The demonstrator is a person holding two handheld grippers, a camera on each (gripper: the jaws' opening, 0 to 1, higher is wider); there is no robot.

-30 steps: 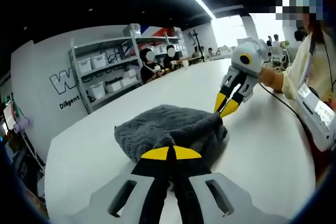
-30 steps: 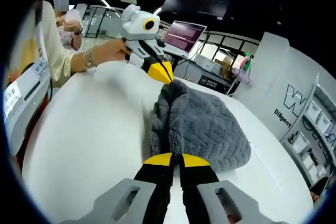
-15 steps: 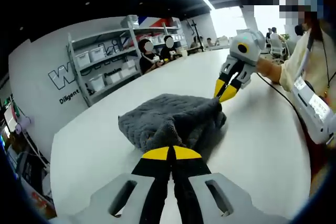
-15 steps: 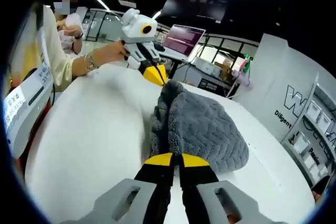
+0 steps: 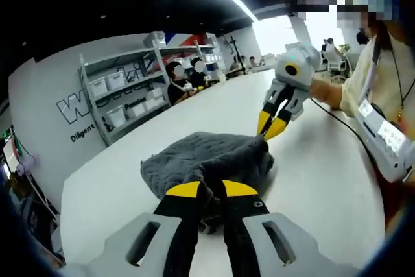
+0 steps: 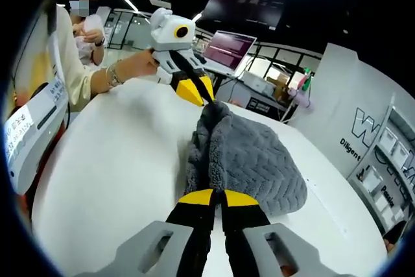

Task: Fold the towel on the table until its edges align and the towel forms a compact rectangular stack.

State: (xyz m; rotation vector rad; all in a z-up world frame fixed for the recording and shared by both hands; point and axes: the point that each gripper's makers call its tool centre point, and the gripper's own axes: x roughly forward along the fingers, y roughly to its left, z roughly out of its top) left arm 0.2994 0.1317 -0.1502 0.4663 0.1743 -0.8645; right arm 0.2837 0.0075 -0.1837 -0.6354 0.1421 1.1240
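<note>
The grey towel (image 6: 249,157) is bunched mid-worktop (image 6: 117,154). One end is clamped by the right gripper (image 6: 218,198); the left gripper (image 5: 206,189), jaws parted, straddles the opposite end.

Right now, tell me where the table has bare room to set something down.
The white table is bare between the folded grey textured towel and the person in the pale yellow sleeve. In the left gripper view, more bare top runs from the towel to the shelving. It is crowded at the towel, where the left gripper and right gripper meet it.
</note>
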